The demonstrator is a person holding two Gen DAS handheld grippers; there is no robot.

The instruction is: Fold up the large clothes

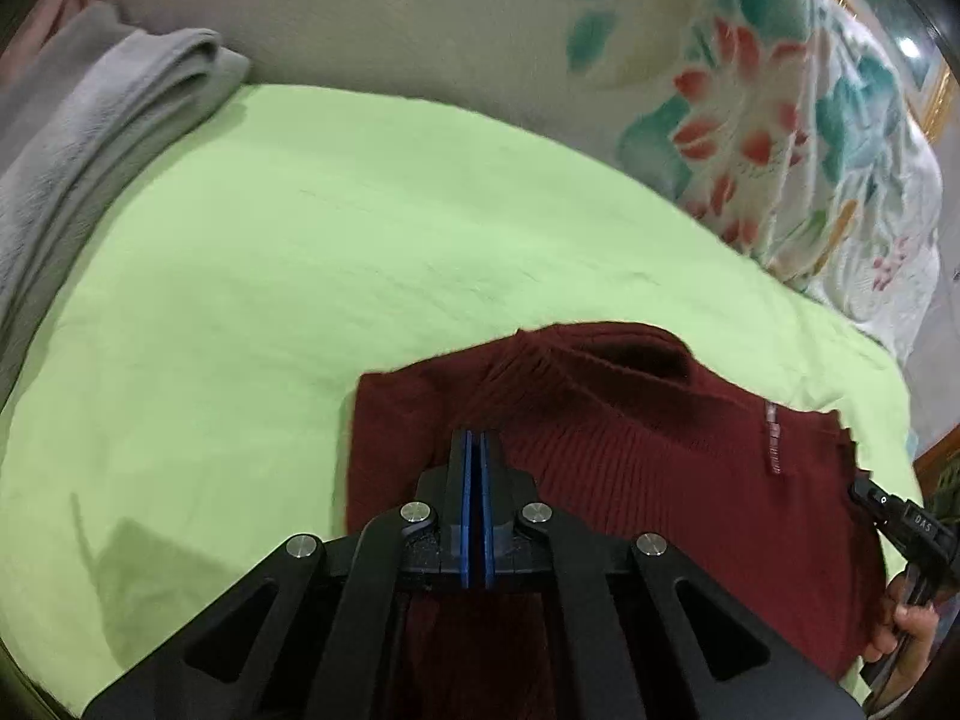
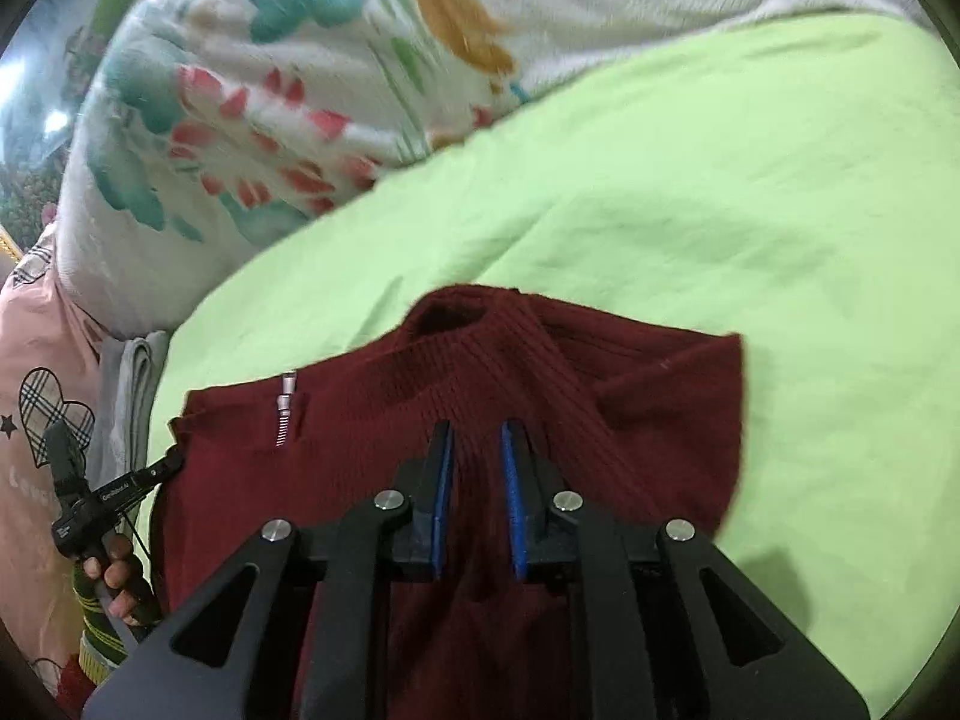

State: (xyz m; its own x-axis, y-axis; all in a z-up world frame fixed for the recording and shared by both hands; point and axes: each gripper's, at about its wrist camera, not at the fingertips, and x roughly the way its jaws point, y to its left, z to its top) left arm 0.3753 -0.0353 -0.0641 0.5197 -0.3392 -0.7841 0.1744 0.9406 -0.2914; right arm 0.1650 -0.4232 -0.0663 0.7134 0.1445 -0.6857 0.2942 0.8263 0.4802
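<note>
Now the ribbed maroon knit sweater (image 1: 630, 450) lies low-centre on the lime-green bedsheet (image 1: 300, 270), left gripper (image 1: 478, 438) closed completely, right gripper (image 2: 477, 438) narrowly gapped over fabric, so the next fold likely needs both lifting together.

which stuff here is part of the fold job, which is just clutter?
Job:
maroon sweater
left gripper, shut
right gripper, jaws apart over sweater

Just lying about:
grey blanket, folded
floral quilt
pink pillow
green sheet underneath
</note>
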